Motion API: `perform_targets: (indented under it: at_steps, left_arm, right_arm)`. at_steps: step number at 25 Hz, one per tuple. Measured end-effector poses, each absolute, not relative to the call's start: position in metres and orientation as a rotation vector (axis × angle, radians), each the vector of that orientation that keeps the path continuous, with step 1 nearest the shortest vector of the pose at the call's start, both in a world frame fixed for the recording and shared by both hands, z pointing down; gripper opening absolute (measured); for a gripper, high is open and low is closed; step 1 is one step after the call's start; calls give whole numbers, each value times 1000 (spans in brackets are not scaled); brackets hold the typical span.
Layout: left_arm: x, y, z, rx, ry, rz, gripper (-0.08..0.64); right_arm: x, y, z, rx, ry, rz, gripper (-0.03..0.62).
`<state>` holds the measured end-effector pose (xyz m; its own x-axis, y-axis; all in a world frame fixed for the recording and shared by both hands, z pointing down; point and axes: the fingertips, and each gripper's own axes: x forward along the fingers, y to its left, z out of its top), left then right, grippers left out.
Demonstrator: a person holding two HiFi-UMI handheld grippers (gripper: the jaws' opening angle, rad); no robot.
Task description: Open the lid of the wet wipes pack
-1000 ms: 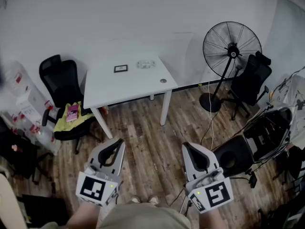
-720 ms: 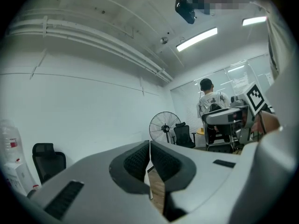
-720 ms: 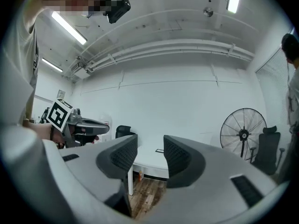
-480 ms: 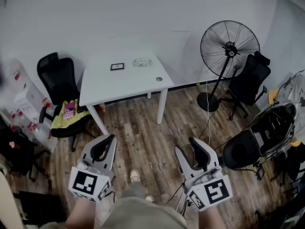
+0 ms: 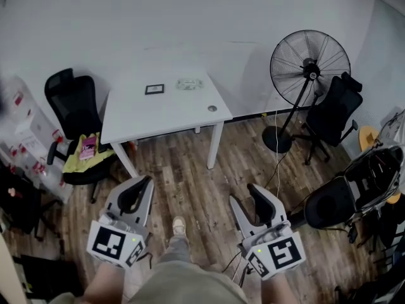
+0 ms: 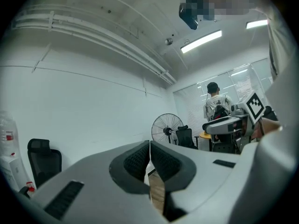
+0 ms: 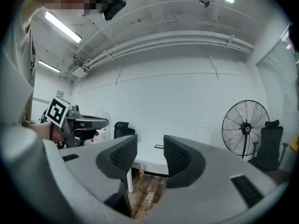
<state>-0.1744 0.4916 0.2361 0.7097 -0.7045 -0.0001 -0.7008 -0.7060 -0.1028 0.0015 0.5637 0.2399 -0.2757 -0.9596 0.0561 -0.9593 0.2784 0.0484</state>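
The wet wipes pack (image 5: 189, 83) lies flat near the far edge of the white table (image 5: 164, 116), well ahead of both grippers. My left gripper (image 5: 140, 182) is held low over the wooden floor, its jaws shut with nothing between them (image 6: 150, 146). My right gripper (image 5: 247, 195) hangs at the same height to the right, jaws wide open and empty (image 7: 150, 148). In the right gripper view the table (image 7: 148, 162) shows between the fingers, but I cannot make out the pack there.
A small black frame (image 5: 154, 89) and a small round object (image 5: 212, 108) also lie on the table. A standing fan (image 5: 309, 61) and black chairs (image 5: 332, 116) (image 5: 73, 106) flank it. Another chair (image 5: 332, 202) and cables stand at the right. A person (image 6: 216, 101) stands behind.
My right gripper's jaws have gone from shut to wide open. Both grippers have shifted slightly across the floor as the person steps, and the table sits a little differently in view.
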Motion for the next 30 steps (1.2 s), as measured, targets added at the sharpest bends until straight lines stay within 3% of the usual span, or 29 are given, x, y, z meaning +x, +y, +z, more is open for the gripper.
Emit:
perform_targets:
  at_steps: [30]
  left_arm:
    - [-147,128,247,-2870,1137,-99,25]
  right_arm:
    - [19,200,254,1833,-2353,37,190]
